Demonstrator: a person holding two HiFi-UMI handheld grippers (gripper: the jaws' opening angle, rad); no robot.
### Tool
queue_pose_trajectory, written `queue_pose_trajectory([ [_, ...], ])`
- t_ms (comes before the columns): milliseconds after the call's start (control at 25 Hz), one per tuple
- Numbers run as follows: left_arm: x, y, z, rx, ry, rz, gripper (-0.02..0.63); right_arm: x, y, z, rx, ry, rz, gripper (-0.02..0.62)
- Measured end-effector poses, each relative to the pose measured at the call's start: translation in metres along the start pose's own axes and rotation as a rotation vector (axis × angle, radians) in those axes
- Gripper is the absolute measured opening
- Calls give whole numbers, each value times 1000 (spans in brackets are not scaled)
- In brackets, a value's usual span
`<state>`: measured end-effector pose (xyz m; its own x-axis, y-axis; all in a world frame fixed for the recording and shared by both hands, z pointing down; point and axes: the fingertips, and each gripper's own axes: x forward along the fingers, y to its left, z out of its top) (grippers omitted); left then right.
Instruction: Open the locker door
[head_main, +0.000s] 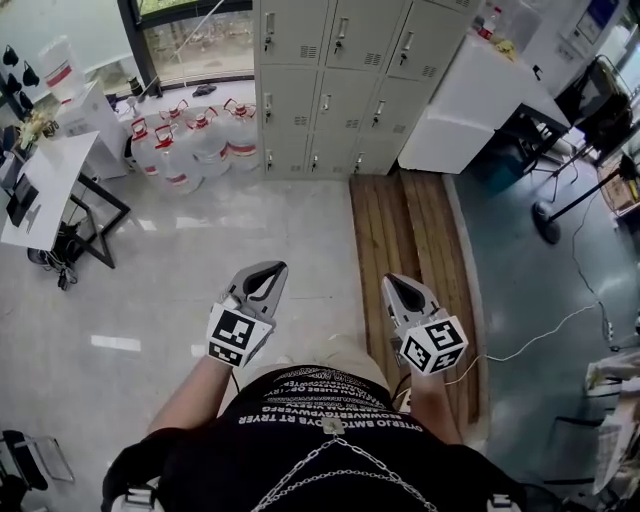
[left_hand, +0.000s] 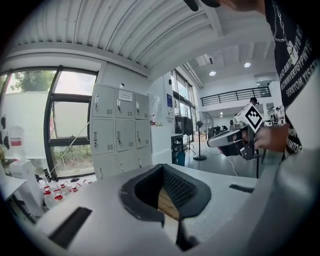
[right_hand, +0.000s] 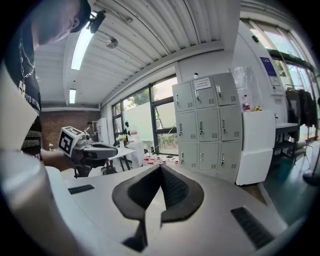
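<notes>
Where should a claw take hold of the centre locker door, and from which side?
Grip the small upright handle near the left edge of the centre locker door, coming straight from the front. It stands vertical on a flat panel, so the jaws should probably close across it sideways.

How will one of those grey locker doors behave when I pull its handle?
Probably stiff: the locker doors look like flat sheet metal. Likely light and side-hinged, since each has one small handle near an edge. That narrow handle may be slippery to grip.
</notes>
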<state>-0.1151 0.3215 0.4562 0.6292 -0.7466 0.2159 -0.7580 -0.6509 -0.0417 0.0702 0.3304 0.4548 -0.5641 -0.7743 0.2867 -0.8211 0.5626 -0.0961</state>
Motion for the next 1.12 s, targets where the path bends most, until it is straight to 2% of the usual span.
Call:
queue_pose_trajectory([
  [160, 29, 12, 2, 4, 12, -5, 5, 20, -26, -1, 23, -1, 5, -3],
  [280, 59, 30, 6, 6, 21, 20, 5, 44, -56, 0, 42, 0, 17, -3],
  [560, 149, 52, 37, 15, 5, 27, 5, 89, -135, 32, 31, -39, 45, -3],
  [640, 175, 54, 49, -3, -13, 16, 5, 98, -160, 38, 36, -37, 44, -3],
  [800, 215, 64, 65, -90, -36, 22, 5, 112, -198, 53, 48, -42, 53, -3],
  [1120, 268, 73, 73, -105, -11, 89, 5, 134, -260, 68, 49, -51, 101, -3],
])
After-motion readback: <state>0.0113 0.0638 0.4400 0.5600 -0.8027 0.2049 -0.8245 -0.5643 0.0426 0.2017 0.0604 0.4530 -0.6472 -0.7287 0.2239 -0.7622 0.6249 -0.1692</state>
